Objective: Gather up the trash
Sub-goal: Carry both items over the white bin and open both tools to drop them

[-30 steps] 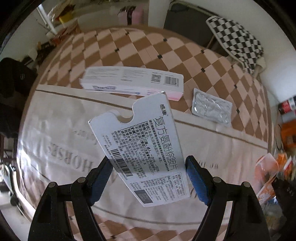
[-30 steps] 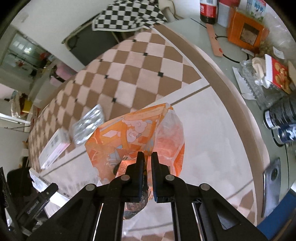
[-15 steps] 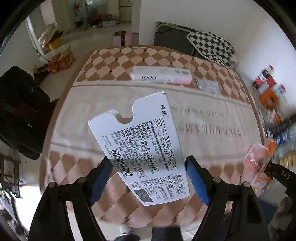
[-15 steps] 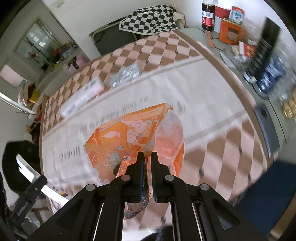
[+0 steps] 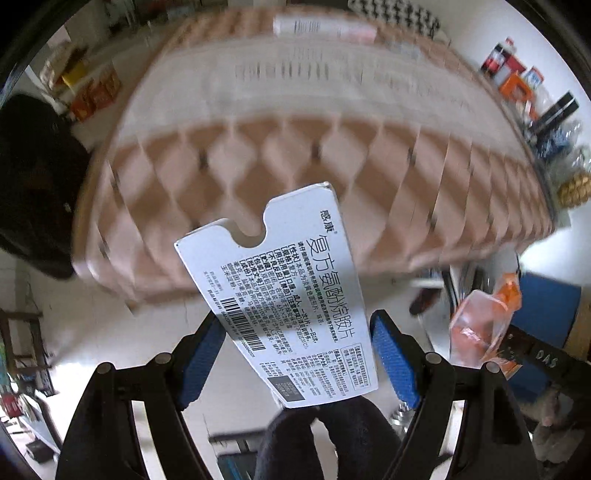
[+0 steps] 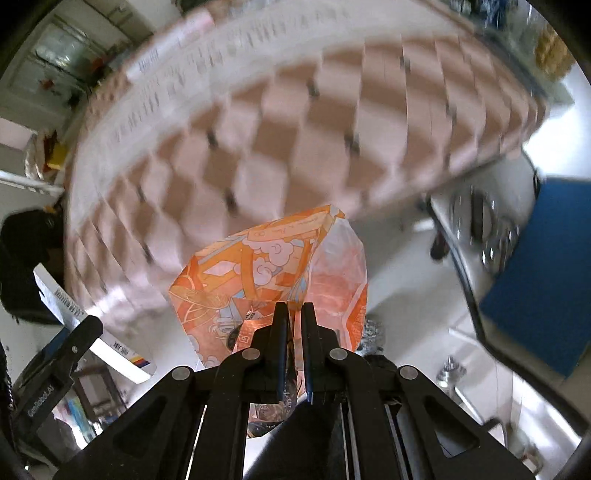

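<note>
My left gripper [image 5: 297,325] is shut on a white medicine box [image 5: 291,295] printed with Chinese text and a barcode, held tilted in the air past the table's near edge. My right gripper [image 6: 294,314] is shut on an orange and clear plastic snack wrapper [image 6: 273,266], also off the table. The wrapper shows at the right of the left wrist view [image 5: 484,328]. The box shows at the left of the right wrist view [image 6: 74,314]. A long white and pink box [image 5: 325,27] lies at the table's far side.
The table with the brown checkered cloth [image 5: 295,155] is blurred by motion. Bottles and boxes [image 5: 517,81] stand on a counter at the right. A blue panel [image 6: 543,273] and a metal frame are at the right. A dark bag [image 5: 33,184] sits at the left.
Both grippers have pulled back from over the table to beyond its near edge, lower down, each still holding its item. The table has receded upward in both views.
</note>
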